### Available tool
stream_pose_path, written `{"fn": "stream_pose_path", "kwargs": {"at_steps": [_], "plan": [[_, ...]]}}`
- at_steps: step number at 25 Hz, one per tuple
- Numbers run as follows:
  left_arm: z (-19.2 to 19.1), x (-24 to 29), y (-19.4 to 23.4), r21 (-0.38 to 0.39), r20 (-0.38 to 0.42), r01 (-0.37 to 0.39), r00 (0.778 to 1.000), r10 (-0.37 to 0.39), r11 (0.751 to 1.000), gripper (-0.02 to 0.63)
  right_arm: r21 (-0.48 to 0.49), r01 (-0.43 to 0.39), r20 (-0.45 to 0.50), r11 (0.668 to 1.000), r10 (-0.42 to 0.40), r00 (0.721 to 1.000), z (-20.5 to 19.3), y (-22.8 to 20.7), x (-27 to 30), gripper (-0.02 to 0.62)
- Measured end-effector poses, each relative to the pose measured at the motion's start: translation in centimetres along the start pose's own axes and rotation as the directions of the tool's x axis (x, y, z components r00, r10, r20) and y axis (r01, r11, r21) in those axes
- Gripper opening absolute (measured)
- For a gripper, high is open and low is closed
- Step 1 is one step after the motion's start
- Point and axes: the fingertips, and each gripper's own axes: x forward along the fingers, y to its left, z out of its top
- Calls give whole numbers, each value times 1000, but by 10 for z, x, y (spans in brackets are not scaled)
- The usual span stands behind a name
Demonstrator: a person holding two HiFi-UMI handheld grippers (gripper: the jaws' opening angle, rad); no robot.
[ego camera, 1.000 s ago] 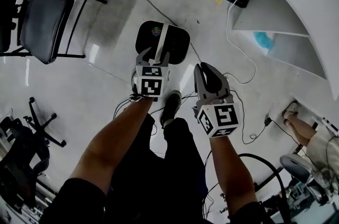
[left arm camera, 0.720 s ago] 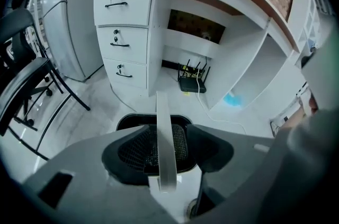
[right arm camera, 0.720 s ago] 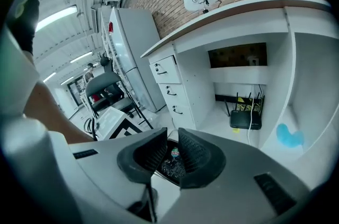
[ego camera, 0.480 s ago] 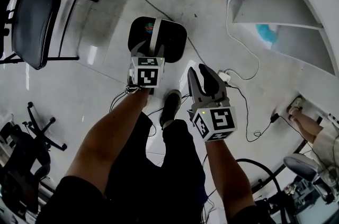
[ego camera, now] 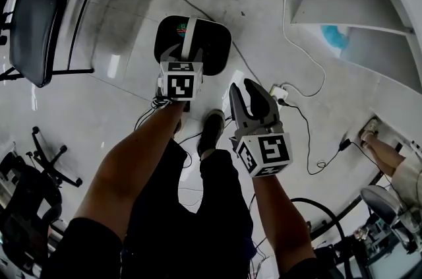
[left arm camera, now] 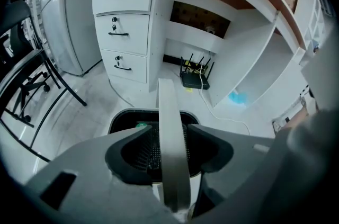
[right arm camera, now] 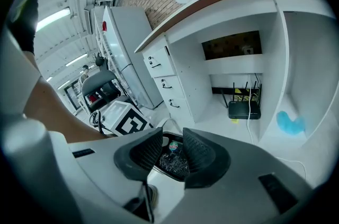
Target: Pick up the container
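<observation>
Standing person, view straight down onto the pale floor [ego camera: 125, 27]. Left gripper [ego camera: 185, 61], upper middle of the head view, has its jaws clenched on the pale handle [ego camera: 190, 35] of the black container [ego camera: 214, 47]. In the left gripper view the strap runs up between the two ribbed pads, with the open dark tub directly beyond them, at lower centre of that frame. The container sits just above the left gripper's marker cube in the head view. It looks to be hanging from the handle rather than resting on the tiles, though contact with the floor cannot be ruled out from these angles. Right gripper [ego camera: 248, 97], centre right and just beside the left one, is released: jaws a little apart with nothing between them. Through the gap its own view shows only the container's mesh bottom and a small round sticker [right arm camera: 174, 145]. Surroundings: a chair [ego camera: 33, 27] at upper left, a drawer unit [left arm camera: 127, 32], a black router [left arm camera: 195, 80] under the desk, and a white cable [ego camera: 290, 40] trailing at upper right. Judged step: the grasp is made and the lift is in hand or just completed, on the left side alone. Next move likely calls for a steady hold, with the handle centred in the pads so the tub does not swing or tip, and for clearing the cables underfoot. The right gripper is free to steady the rim if needed.
</observation>
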Motion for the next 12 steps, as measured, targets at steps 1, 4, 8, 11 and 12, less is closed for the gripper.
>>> {"fn": "stream_pose_path", "kwargs": {"at_steps": [1, 4, 8, 11, 12], "plan": [[0, 0, 0, -1, 0, -2, 1000, 2, 1000, 209, 7, 2, 0, 1000, -2, 1000, -2, -1, 0, 81], [0, 0, 1, 16, 1, -18, 1000, 18, 1000, 177, 22, 4, -11, 1000, -4, 1000, -7, -2, -1, 82], [-3, 4, 7, 34, 2, -49, 999, 49, 998, 116, 18, 0, -18, 1000, 0, 1000, -9, 1, -2, 82], [0, 4, 8, 58, 1, -71, 997, 71, 996, 81, 28, 4, -22, 1000, -3, 1000, -10, -1, -5, 81], [0, 4, 9, 62, -3, -76, 997, 77, 995, 80, 27, 6, -24, 1000, -5, 1000, -10, -1, -6, 82]]}}
